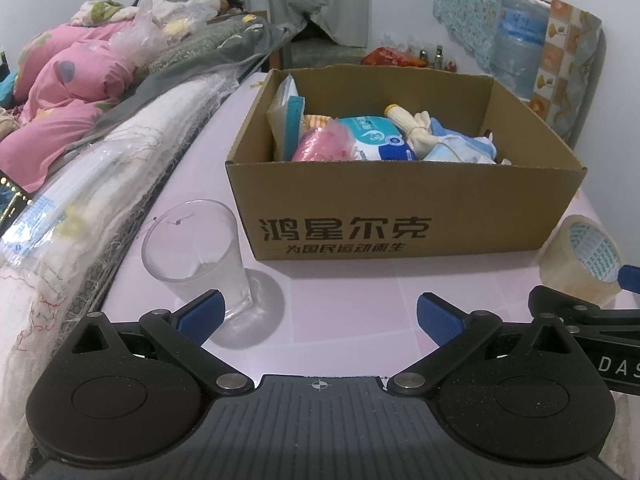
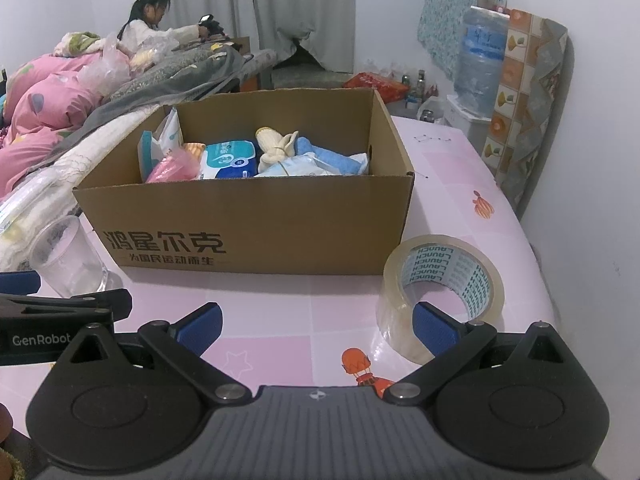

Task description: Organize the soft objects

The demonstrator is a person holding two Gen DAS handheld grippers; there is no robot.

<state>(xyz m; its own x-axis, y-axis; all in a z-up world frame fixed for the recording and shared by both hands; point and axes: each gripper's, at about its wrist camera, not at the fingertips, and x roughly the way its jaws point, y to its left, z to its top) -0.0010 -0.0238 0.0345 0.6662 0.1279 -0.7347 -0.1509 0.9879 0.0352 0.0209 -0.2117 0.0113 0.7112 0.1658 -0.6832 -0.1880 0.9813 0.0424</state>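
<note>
Status: the soft objects appear largely collected. The cardboard box (image 1: 404, 204) stands on the pink desk (image 1: 344, 292) and holds a pink bag (image 1: 324, 144), a wipes packet (image 1: 374, 136), a cream knit bundle (image 1: 416, 130), blue cloth (image 2: 332, 156) and flat packets propped against its far-left wall. No soft item lies loose on the desk in either view. What stays outside is hard goods: a clear glass (image 1: 200, 256) at near left and a roll of clear tape (image 2: 440, 292) at near right. I judge the sorting at or near its end, with at most a tidy-up inside the box left.

Pose: my left gripper (image 1: 318, 316) sits low over the near desk edge, level, aimed at the box front, fingers (image 1: 200, 314) spread wide and empty, its left pad just beside the glass. My right gripper (image 2: 316, 326) sits alongside to the right, same height and heading, fingers (image 2: 434, 326) wide and empty, its right pad in front of the tape roll; whether it touches I cannot tell.
</note>
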